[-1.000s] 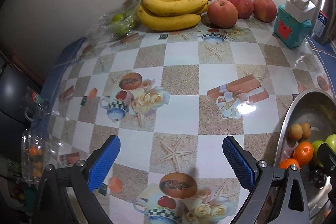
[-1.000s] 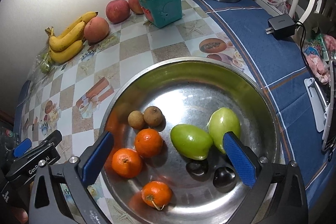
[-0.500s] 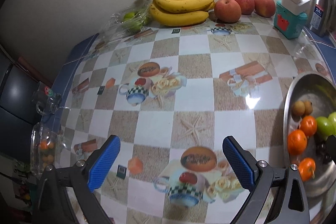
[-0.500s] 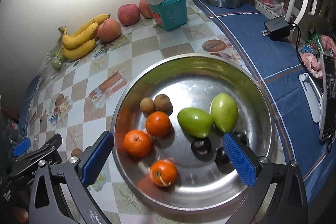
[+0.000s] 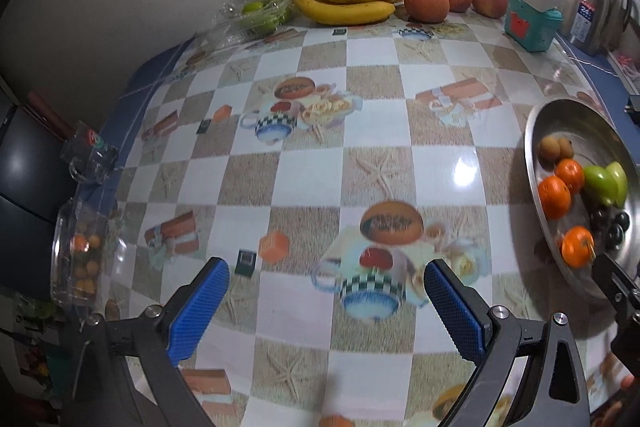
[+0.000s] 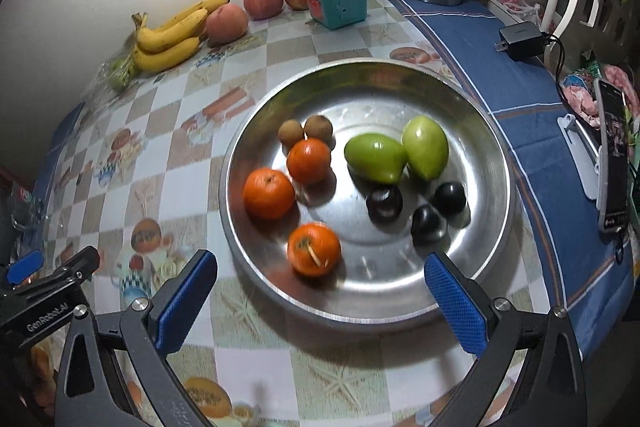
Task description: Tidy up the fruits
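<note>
Right wrist view: bench with checkered cloth carries a steel basin, just ahead of the right hand-held gripper, whose jaws stand wide apart and empty, over the basin's near rim. Inside the basin: two green mangoes touching, three oranges on the left, three dark plums on the right, two small brown fruits at the back. Bananas and apples lie far back by the wall. Left wrist view: left hand-held gripper also spread open, empty, above bare cloth; basin well to its right.
</note>
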Motion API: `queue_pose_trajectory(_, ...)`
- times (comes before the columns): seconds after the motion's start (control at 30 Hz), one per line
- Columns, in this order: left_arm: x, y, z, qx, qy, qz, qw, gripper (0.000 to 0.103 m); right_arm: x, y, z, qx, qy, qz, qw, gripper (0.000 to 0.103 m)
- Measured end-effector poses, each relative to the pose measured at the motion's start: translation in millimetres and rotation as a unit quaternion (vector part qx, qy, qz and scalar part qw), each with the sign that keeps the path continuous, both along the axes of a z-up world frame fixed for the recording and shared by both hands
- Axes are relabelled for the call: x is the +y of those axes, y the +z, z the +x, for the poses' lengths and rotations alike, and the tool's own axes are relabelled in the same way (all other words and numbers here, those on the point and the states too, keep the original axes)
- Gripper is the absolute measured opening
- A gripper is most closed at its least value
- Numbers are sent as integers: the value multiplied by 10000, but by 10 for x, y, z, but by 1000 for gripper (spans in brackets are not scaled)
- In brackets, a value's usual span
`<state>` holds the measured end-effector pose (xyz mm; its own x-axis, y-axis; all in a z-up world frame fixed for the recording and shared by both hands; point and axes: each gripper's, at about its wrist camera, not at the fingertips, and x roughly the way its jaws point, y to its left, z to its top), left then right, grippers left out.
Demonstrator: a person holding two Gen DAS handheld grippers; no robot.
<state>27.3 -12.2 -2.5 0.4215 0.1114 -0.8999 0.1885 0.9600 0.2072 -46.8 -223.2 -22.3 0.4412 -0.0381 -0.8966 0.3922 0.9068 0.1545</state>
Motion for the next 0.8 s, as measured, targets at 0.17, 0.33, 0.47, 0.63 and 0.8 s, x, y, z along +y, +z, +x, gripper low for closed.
queue_pose_trajectory(0.17,120,-16,-158,62,-25,-113,9999,100,110,3,-106,-1,101,-55,9999,103)
queue_pose_trajectory(0.33,218,-15,-255,98,7,-231,9997,100,170,-7,-177,66,140,-91,9998,103)
queue_pose_trajectory(0.47,275,9,-269,66,66,-324,9994,100,171,-39,-224,164,116,-109,9997,103)
queue_pose_trajectory(0.63,252,3,-272,86,12,-326,9994,100,153,-41,-237,181,58,-131,9997,103)
queue_pose_trajectory(0.8,217,-1,-284,97,-66,-322,9994,100,153,-42,-232,191,62,-147,9997,103)
